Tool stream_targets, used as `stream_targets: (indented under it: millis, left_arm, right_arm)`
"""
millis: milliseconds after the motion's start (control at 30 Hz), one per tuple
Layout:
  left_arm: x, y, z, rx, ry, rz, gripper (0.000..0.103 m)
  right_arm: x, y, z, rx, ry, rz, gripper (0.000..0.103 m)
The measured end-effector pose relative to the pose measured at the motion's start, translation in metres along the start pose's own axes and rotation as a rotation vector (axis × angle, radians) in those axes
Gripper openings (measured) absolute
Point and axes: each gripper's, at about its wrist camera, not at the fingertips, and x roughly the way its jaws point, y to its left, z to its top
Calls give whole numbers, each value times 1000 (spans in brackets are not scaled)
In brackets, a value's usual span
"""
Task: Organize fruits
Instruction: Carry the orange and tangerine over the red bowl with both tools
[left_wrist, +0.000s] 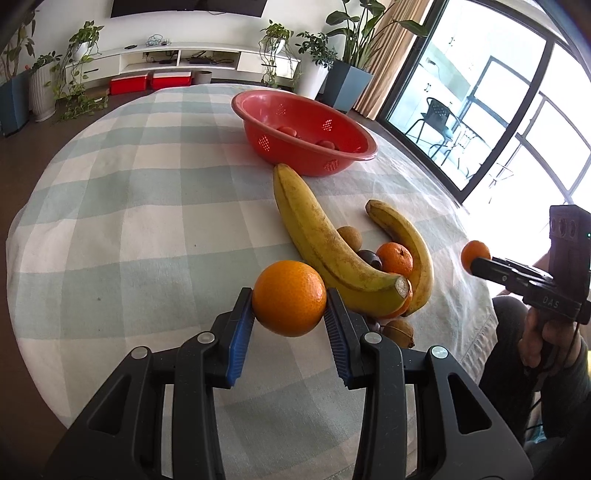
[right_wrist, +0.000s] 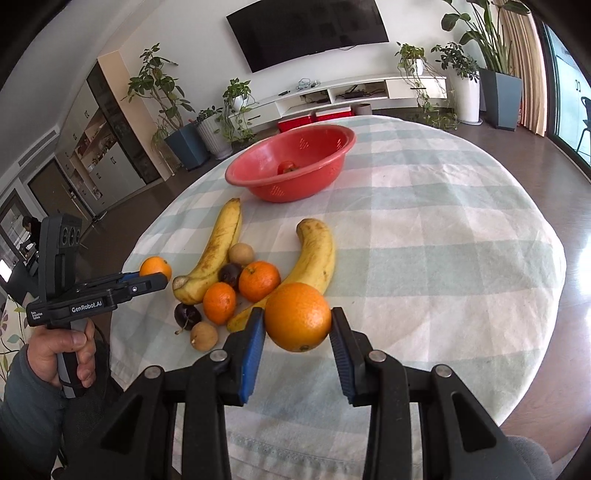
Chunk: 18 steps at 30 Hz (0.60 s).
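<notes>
L gripper (left_wrist: 290, 306): clamped on an orange (left_wrist: 289, 297), both blue pads tight on its sides, held above the cloth.
R gripper (right_wrist: 297, 325): gripping a second orange (right_wrist: 297, 322), also lifted off the table.
Basket (right_wrist: 258, 177): red, far side of table, one reddish fruit inside.
Still on cloth: two bananas (right_wrist: 216, 254), small tangerines (right_wrist: 258, 280), dark plums, brown round fruits, all bunched near the front edge.
Step, imo: carry both oranges to basket.
Tip: keep squeeze steady, go one at a time over bananas, lower inside rim before letting go so nothing rolls.
</notes>
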Motion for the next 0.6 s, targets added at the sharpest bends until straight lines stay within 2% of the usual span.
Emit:
stream_targets:
  millis: [133,333,467,600]
  left_arm:
    - [-10,-3,31,29,-43,20,36]
    - [-6,-26,101,138,-92,62,36]
    - [17,-44,144,200,-77,83,36]
    - [52,-57,173,256,-26,107,36]
  right_arm:
    - [-15,-22,35,22,-66,-30,38]
    - [-18,-30,106,-11,-147,-38,38]
    - [0,-20,151,-44,-151,-6,38]
    - [35,-6,185,-84,-114,16,38]
